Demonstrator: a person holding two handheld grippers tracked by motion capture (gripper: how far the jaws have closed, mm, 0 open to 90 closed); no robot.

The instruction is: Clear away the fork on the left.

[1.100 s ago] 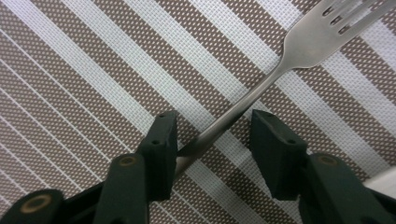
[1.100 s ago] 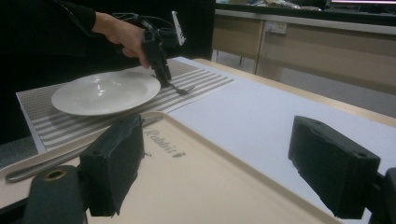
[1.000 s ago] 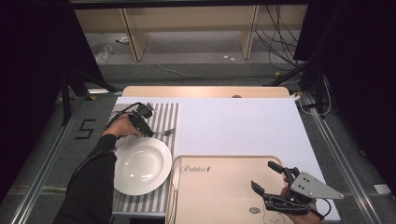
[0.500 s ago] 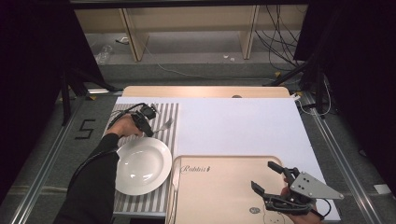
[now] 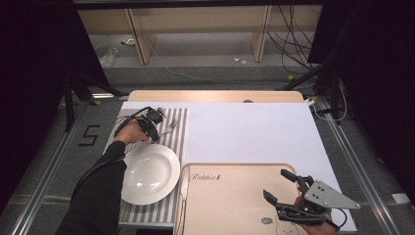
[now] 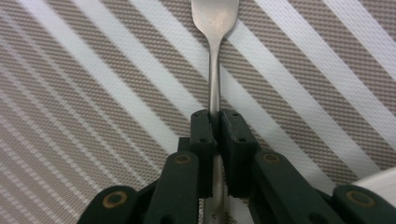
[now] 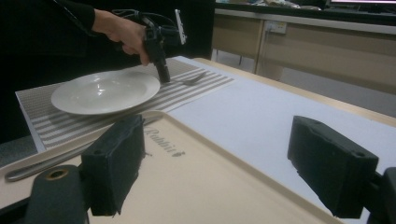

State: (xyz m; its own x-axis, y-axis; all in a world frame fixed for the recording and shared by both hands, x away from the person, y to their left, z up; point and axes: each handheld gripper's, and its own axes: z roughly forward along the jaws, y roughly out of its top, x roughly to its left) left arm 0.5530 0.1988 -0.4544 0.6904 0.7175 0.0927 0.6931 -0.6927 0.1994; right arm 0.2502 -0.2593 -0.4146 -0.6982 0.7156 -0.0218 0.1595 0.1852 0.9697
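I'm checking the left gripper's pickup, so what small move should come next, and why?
Probably a short straight lift. The left gripper has just been closing and now pinches the fork by its handle, while the fork lies flat on the striped placemat.

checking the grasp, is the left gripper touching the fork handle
Touching. In the left gripper view, the left gripper, its jaws having just closed, presses both pads against the fork handle.

Open room: the white cover (image 5: 249, 132) on the table, beyond the tray (image 5: 230, 196), lies bare and passable.
Left side: the plate (image 5: 147, 174) sits just beside the left tongs (image 6: 214, 135), which are clamped on the fork (image 6: 214, 70).
Tray's left edge: a long utensil handle (image 7: 51, 161) lies there.
Right tongs (image 7: 233, 168): jaws apart, over bare tray.
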